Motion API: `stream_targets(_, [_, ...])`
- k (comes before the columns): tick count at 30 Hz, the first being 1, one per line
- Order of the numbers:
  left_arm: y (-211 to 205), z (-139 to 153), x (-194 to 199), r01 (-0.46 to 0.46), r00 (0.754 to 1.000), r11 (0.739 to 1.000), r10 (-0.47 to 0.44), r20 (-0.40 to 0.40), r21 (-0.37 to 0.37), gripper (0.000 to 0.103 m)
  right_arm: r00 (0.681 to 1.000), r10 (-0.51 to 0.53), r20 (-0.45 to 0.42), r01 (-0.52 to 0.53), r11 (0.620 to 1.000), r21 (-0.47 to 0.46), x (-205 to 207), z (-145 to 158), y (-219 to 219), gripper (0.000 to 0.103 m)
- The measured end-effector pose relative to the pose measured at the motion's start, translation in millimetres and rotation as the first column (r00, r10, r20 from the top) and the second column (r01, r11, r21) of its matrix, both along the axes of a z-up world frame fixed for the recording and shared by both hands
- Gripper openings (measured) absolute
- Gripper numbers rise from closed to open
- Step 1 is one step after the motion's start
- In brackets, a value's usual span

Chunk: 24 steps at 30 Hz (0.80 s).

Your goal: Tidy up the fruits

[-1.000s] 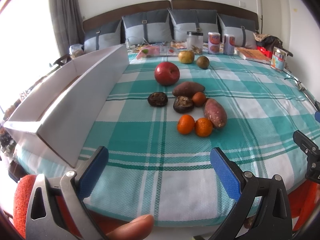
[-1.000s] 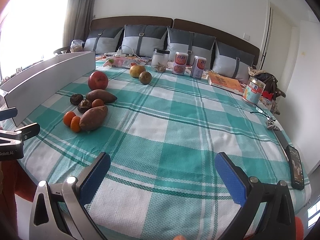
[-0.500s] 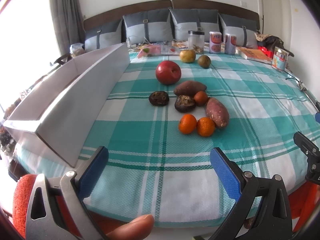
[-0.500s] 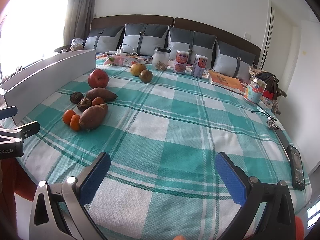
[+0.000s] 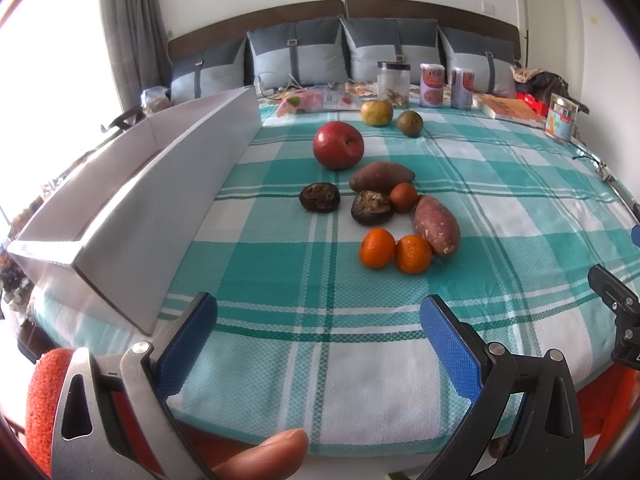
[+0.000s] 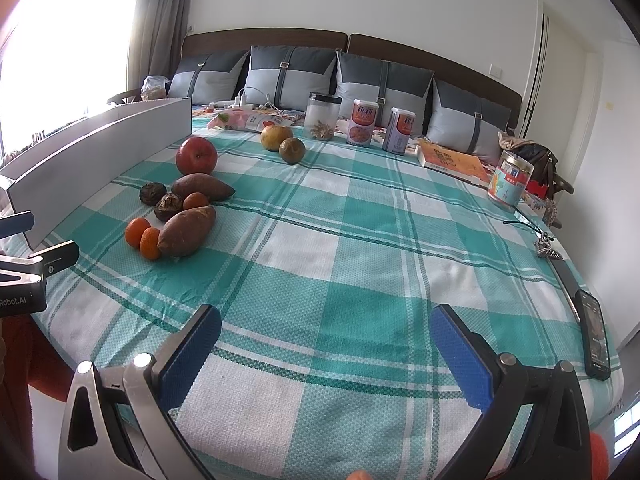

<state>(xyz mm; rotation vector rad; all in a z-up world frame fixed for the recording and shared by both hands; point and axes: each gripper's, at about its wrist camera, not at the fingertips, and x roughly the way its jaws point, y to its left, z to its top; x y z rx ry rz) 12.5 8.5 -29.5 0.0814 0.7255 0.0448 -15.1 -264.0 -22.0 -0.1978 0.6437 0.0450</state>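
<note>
**Hovering at the bed's edge before the first pick**

Waiting at the near edge of the bed with the teal-and-white checked cover [image 5: 304, 364], both tools are empty, so the sorting looks not yet begun. The left gripper [image 5: 318, 344] has its blue-padded fingers [image 5: 188, 340] spread wide with nothing between them; the right gripper [image 6: 326, 350] is likewise wide apart and empty. Each is held low and roughly level, pointing across the bed toward the headboard.

The produce lies loose on the cover in a cluster left of centre: two small orange mandarins [image 5: 394, 250] touching each other, just beside a reddish sweet potato [image 5: 436, 224]; behind them a second sweet potato [image 5: 380, 176], a third small orange fruit [image 5: 403, 197], two dark wrinkled round fruits [image 5: 346, 202] and a large red apple [image 5: 338, 151]. Farther back sit a yellow-green round fruit [image 5: 376, 113] and a smaller olive-green one [image 5: 409, 123]. A long white open box [image 5: 160, 200] runs along the left side of the bed and is probably where the fruit belongs; its inside is mostly hidden.

The left gripper sits nearest the cluster, so a likely next move is reaching forward over the mandarins, descending with the fingers straddling one and closing gently, taking care not to nudge its neighbour or the sweet potato. The soft bedding may let round fruit roll.
</note>
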Motion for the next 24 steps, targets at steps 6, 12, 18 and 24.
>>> stream_targets(6, [4.7,-0.9,0.4,-0.012,1.0,1.0,0.012,-0.009,-0.011,0.102,1.0,-0.002,0.007,0.002,1.0,0.007,-0.3,-0.7,-2.0,0.103])
stream_targets(12, [11.0,-5.2,4.6,-0.024,0.999,0.999,0.023,-0.04,-0.042,0.102,1.0,-0.008,-0.013,0.008,1.0,0.006,1.4,-3.7,-3.3,0.103])
stream_targets(18, [8.0,-21.3,31.4,-0.02,0.995,0.998,0.015,-0.096,-0.057,0.102,0.999,-0.014,-0.037,0.014,1.0,0.007,7.4,-6.9,-3.3,0.103])
stream_targets(24, [9.5,-42.5,55.3,-0.043,0.991,0.999,0.041,-0.127,-0.013,0.102,0.994,-0.053,-0.098,0.053,0.999,0.002,39.1,-24.5,-6.0,0.103])
